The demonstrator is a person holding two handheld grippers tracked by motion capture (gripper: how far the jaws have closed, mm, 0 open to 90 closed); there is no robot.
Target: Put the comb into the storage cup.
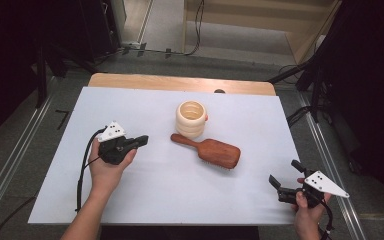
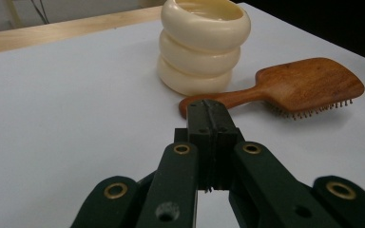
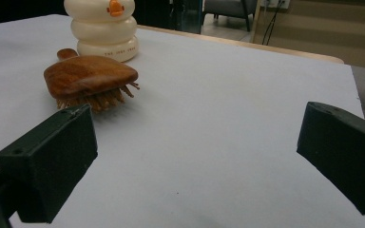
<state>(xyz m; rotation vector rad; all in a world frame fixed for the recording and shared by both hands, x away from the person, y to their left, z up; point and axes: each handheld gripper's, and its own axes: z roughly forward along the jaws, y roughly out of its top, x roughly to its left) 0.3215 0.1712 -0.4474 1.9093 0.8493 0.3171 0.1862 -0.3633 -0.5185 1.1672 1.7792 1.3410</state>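
Hairbrush (image 1: pixel 211 150) of reddish wood lay near the middle of the white table (image 1: pixel 145 195), bristles down, with its handle pointing toward the cream cup (image 1: pixel 191 119). This cup was made like three stacked rings and stood upright just behind the brush handle; from the high view I could not tell if the handle touched it. In the right gripper view the cup (image 3: pixel 105 29) carried a small orange mark on its upper ring.

My left gripper (image 1: pixel 141 141) was in my left hand (image 1: pixel 109 167), on the left part of the table, and its jaws pointed to the right, toward the brush handle. The jaws were pressed fully together with nothing between them. In the left gripper view the closed tips (image 2: pixel 211 124) were just in front of the end of the handle, but I could not tell if they touched it; the brush head (image 2: pixel 313 83) lay further to the right, and the cup (image 2: pixel 202 45) stood behind.

My right gripper (image 1: pixel 283 181) was held by my right hand (image 1: pixel 306 216) at the near right corner of the table, well apart from the brush. Its jaws stood wide apart and empty, and they pointed toward the brush (image 3: pixel 91 78) across the bare white surface.
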